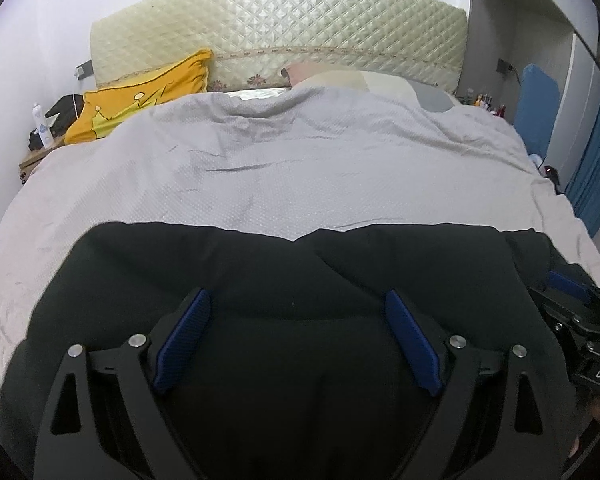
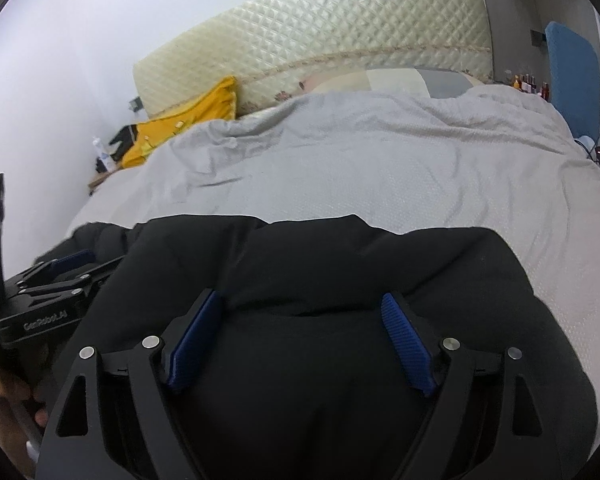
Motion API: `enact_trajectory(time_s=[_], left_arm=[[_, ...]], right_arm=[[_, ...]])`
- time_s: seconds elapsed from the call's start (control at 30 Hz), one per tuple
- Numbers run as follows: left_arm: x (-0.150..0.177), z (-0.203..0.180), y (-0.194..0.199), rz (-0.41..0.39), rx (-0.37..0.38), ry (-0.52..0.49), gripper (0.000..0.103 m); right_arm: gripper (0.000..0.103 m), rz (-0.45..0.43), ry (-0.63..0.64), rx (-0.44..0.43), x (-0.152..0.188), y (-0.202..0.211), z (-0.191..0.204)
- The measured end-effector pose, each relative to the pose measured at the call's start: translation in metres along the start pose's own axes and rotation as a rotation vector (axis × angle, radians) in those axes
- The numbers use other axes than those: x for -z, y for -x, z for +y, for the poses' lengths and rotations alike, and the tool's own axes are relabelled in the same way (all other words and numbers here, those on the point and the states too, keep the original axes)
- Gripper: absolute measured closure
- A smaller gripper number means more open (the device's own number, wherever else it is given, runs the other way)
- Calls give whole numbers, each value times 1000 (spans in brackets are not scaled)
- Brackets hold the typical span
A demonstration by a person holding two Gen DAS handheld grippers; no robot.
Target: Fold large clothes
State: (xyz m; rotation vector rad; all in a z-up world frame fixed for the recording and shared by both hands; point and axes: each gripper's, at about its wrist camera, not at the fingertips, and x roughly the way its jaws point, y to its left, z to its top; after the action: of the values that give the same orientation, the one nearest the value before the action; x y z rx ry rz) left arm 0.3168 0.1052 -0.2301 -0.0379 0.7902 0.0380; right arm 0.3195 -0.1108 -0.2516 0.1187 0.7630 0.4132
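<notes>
A large black garment (image 1: 292,280) lies spread on the near part of a bed covered with a grey sheet (image 1: 292,168). It also shows in the right wrist view (image 2: 320,272). My left gripper (image 1: 296,300) is open, its blue pads wide apart just over the black cloth, holding nothing. My right gripper (image 2: 304,304) is open too, over the same garment further right. The right gripper also shows at the right edge of the left wrist view (image 1: 572,284). The left gripper shows at the left edge of the right wrist view (image 2: 72,262).
A quilted cream headboard (image 1: 280,28) stands at the far end with a yellow pillow (image 1: 140,96) and pale pillows (image 1: 352,78). A nightstand with a bottle (image 1: 40,124) is at the far left. A blue chair (image 1: 538,100) and blue curtain (image 1: 596,152) stand on the right.
</notes>
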Motion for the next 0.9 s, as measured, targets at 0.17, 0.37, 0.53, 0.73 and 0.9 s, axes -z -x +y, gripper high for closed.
enact_trajectory(time_s=[0.17,0.37,0.53,0.73,0.9], left_arm=[[-1,8,23,-41,-13,-15,13],[0,34,37,-71,-67,11,7],[3,50,31,-56,-111,-2,4],[15,49,10,-14,-105,-6,3],[18,51,7,-12,-78,12,1]], right_arm=[[19,-36,46,28,0,22,1],[10,-80,35,92,-2,46,-20],[0,-78,31,129,8,41,-36],[0,-60,31,135,19,20,-40],[0,-52,22,130,26,12,-44]])
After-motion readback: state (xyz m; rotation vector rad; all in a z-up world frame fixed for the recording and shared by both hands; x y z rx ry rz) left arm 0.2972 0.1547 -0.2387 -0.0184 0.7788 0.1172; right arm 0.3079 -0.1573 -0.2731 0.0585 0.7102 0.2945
